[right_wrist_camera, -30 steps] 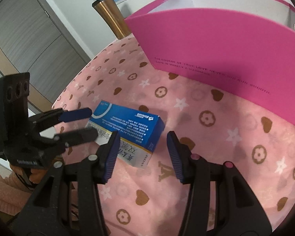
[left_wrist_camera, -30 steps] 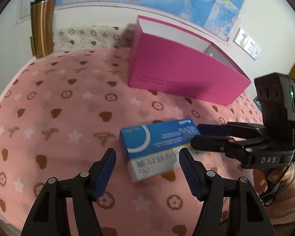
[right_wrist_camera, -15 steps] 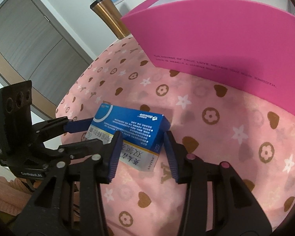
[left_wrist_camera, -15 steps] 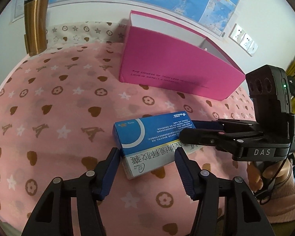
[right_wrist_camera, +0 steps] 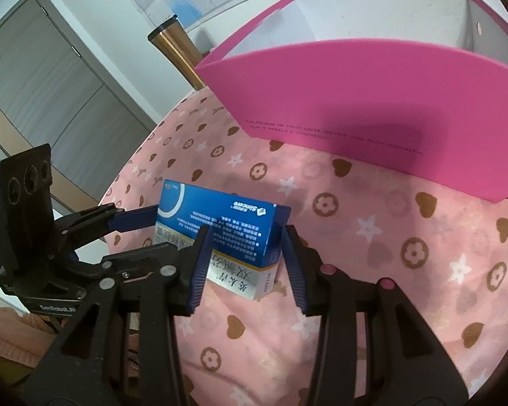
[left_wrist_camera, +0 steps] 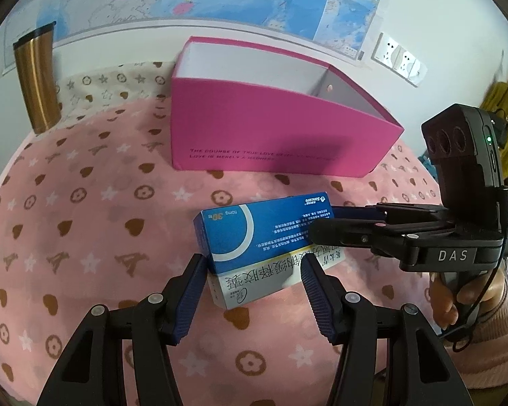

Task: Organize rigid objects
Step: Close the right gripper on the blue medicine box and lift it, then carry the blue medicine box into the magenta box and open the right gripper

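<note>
A blue and white medicine box [left_wrist_camera: 264, 240] lies on the pink patterned cloth [left_wrist_camera: 84, 223], in front of an open pink storage box [left_wrist_camera: 267, 128]. My left gripper [left_wrist_camera: 254, 267] straddles the medicine box's near left end, its fingers close to or touching both sides. My right gripper [right_wrist_camera: 243, 243] straddles the box's other end [right_wrist_camera: 220, 230], its fingers against both sides. It shows in the left wrist view [left_wrist_camera: 325, 226] coming in from the right. The left gripper shows in the right wrist view [right_wrist_camera: 135, 216] at the left. The pink storage box [right_wrist_camera: 372, 108] looks empty inside.
A gold metal tumbler [left_wrist_camera: 39, 77] stands at the back left of the table near the wall; it also shows in the right wrist view [right_wrist_camera: 179, 54]. A map hangs on the wall behind. Grey cabinet doors [right_wrist_camera: 44, 88] are to the left.
Both grippers have moved in onto the medicine box and narrowed around its ends. The box has turned slightly and sits a bit higher at the right end.
</note>
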### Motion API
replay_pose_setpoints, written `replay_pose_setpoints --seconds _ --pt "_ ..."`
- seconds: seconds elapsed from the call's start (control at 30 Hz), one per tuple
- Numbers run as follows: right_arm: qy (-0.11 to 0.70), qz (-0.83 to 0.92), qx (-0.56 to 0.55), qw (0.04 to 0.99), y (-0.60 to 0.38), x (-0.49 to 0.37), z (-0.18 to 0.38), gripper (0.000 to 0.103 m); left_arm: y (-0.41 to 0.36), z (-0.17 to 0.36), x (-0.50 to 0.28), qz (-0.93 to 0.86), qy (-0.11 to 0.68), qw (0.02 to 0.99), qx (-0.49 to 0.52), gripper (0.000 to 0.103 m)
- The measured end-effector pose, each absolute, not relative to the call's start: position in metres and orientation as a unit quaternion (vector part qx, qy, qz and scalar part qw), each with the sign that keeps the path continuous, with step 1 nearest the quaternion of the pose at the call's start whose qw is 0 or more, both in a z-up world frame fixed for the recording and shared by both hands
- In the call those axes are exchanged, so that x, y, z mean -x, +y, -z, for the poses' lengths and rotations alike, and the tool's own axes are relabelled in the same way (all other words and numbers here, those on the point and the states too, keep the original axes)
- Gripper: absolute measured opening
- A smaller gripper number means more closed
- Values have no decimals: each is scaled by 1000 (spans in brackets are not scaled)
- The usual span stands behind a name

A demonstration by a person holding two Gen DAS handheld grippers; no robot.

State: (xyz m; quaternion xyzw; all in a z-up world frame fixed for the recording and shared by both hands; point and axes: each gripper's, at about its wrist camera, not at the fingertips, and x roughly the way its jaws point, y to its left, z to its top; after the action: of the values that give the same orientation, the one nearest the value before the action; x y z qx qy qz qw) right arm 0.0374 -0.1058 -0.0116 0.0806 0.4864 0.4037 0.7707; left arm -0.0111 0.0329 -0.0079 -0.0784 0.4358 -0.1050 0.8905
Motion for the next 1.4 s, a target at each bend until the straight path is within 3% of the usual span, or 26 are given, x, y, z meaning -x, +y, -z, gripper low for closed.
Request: replay_pose_setpoints --seconds 1.4 --pt "400 -386 -75 828 -127 -61 -55 45 23 -58 -36 119 352 928 26 58"
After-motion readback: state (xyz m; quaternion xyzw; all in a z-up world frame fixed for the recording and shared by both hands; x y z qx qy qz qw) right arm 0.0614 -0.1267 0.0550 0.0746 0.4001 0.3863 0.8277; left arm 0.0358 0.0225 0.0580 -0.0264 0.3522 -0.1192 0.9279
